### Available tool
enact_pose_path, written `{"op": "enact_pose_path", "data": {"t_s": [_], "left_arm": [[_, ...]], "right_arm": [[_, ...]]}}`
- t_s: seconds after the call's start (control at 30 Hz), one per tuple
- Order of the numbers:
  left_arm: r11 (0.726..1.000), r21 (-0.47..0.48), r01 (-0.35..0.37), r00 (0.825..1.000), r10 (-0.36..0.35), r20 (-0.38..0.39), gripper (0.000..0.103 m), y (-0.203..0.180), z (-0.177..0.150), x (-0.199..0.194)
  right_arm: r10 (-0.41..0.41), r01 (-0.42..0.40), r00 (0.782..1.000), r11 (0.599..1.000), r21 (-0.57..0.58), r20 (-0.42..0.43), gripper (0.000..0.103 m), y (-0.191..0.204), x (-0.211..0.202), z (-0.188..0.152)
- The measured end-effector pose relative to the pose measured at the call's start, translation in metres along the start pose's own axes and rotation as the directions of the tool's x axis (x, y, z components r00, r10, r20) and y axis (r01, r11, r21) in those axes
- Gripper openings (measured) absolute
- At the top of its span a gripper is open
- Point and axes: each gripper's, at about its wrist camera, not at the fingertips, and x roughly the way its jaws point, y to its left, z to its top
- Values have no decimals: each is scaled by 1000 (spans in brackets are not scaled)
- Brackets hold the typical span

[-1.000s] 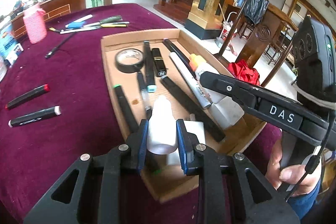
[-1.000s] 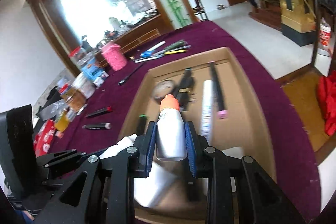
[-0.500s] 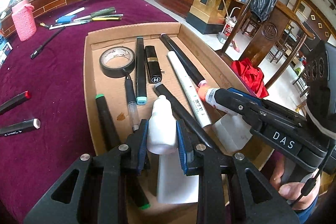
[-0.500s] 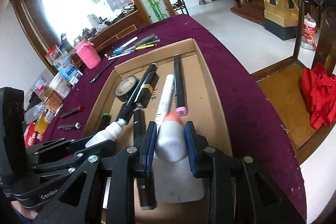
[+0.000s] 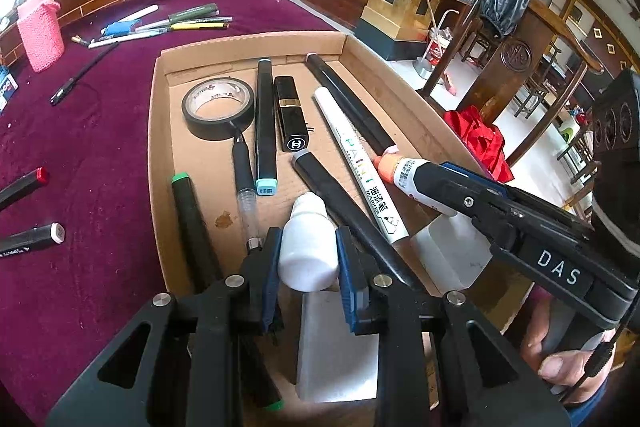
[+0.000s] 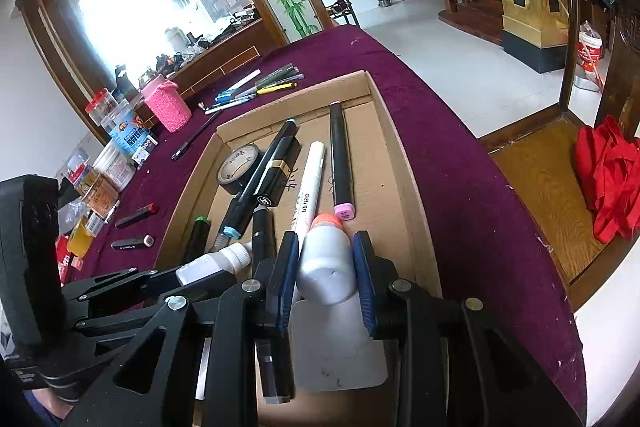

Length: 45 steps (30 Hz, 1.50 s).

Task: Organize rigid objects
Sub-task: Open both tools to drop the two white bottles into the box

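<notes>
My left gripper (image 5: 308, 261) is shut on a small white bottle (image 5: 306, 247) with a white cap, held low over the near end of the cardboard tray (image 5: 158, 131). My right gripper (image 6: 326, 267) is shut on a white bottle with an orange cap (image 6: 325, 259), just right of it over the same end. Each gripper shows in the other's view: the right gripper (image 5: 424, 175), the left gripper (image 6: 208, 271). The tray holds a black tape roll (image 5: 218, 107), a black lipstick (image 5: 292, 115), a white marker (image 5: 360, 163) and several dark markers.
White flat blocks (image 5: 340, 343) lie in the tray under the grippers. On the maroon cloth to the left lie two loose markers (image 5: 28, 239); a pink knitted cup (image 5: 40, 31) and several pens (image 5: 172, 23) sit farther back. Jars (image 6: 116, 123) crowd the far left. The table edge runs right of the tray.
Both grippers have come forward and down over the tray with their bottles still gripped. Most of that happened in the first half second; since then the views barely shift.
</notes>
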Motion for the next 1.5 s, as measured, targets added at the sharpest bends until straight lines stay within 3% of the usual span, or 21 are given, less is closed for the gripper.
{"op": "enact_pose_path", "data": {"t_s": [0.2, 0.6, 0.93, 1.23, 1.5], "left_arm": [[1000, -22, 21, 1000, -22, -5, 25, 4, -1, -6], [998, -35, 46, 998, -44, 41, 25, 11, -2, -35], [996, -58, 62, 995, -57, 87, 25, 34, -8, -61], [990, -138, 43, 991, -25, 131, 25, 82, -18, -86], [973, -228, -22, 986, 59, 155, 25, 151, -39, -106]], "right_arm": [[7, -7, 1000, 1000, 2, 3, 31, 3, -5, 0], [8, -8, 999, 1000, 3, 49, 31, 10, -23, 3], [75, -73, 996, 997, -38, 49, 31, 39, -26, 0], [86, -85, 996, 993, -81, 13, 31, 69, -16, -7], [117, -122, 992, 983, -137, -49, 31, 109, -2, -14]]}}
